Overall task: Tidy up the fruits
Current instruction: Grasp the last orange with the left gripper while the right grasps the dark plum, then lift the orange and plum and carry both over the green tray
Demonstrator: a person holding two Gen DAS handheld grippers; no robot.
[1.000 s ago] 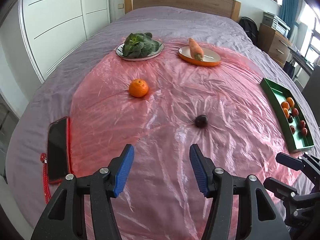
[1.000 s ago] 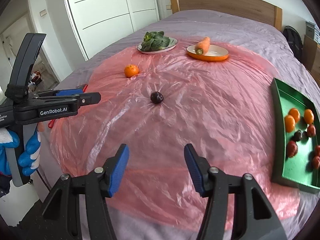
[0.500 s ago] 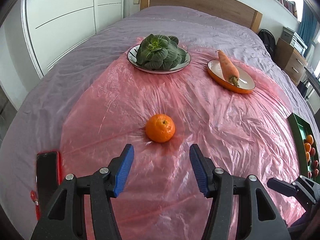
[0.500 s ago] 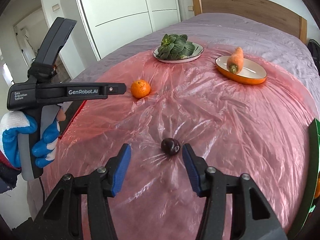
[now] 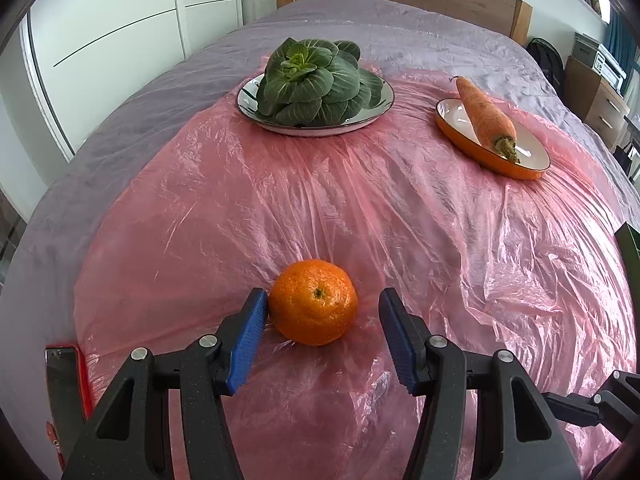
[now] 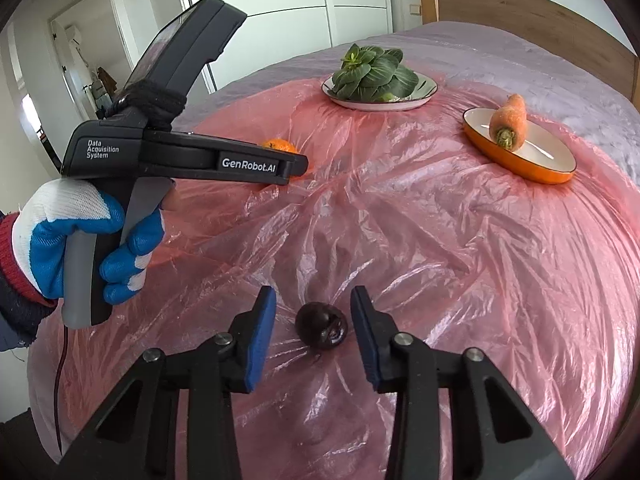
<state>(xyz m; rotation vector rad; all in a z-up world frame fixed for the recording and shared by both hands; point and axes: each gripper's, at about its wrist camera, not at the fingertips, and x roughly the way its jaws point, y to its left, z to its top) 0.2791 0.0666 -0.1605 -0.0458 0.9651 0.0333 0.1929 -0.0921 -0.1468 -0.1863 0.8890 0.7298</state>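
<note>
Pink plastic sheeting covers a grey-quilted bed, with white wardrobe doors and a wooden headboard behind.

On that sheeting an orange lies between the fingers of the left gripper. Its left pad touches or nearly touches the fruit's side, while the right pad stands clear of it, so the jaws are apart and not clamped. From the right wrist view the same gripper hides most of the orange, and a blue-and-white gloved hand holds its handle.

Off to the left gripper's right, a dark plum sits between the fingers of the right gripper. Those jaws have just been closing, yet a narrow gap shows on each side of the plum, so neither pad presses on it.

Farther ahead of both grippers, a white plate carries leafy greens, and to its right an orange dish holds a carrot. A red-cased phone lies beside the left gripper's left finger, and a green tray's edge shows at far right.
</note>
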